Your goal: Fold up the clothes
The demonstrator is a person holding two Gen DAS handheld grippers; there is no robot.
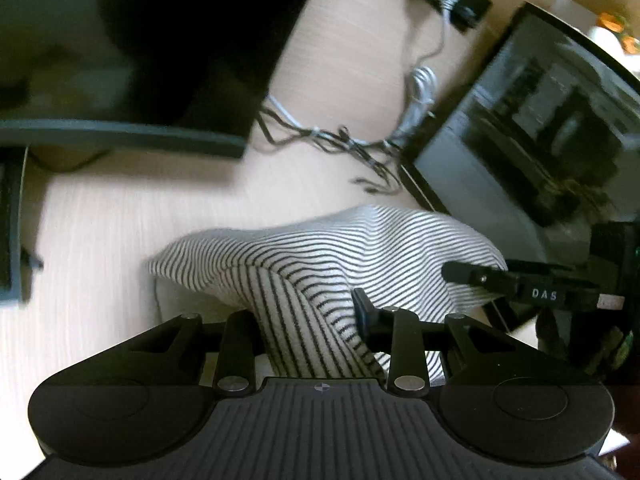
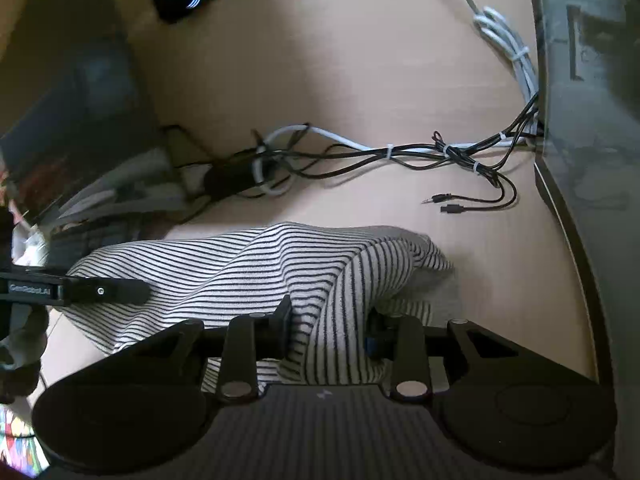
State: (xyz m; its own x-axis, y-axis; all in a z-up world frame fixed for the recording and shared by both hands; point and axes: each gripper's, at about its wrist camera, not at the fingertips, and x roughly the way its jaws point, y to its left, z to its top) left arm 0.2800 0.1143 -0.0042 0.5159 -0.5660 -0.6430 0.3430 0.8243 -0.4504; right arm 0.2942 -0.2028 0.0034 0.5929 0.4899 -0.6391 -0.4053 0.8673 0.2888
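Note:
A white garment with thin black stripes (image 1: 320, 248) lies bunched on the light wooden table (image 1: 100, 240). In the left wrist view, my left gripper (image 1: 304, 320) is shut on a raised fold of it, with the cloth pinched between both fingers. One finger (image 1: 472, 276) of the other gripper reaches onto the cloth's right edge. In the right wrist view, my right gripper (image 2: 330, 328) is shut on a gathered ridge of the same striped garment (image 2: 248, 264). A finger (image 2: 108, 291) of the left gripper lies on the cloth's left end. The garment sags between the two grips.
A tangle of black and white cables (image 2: 400, 152) runs across the table behind the garment. A dark glossy case (image 2: 580, 120) stands at the right. A dark monitor (image 1: 540, 120) and a black slab (image 1: 180, 40) stand behind the cloth in the left wrist view.

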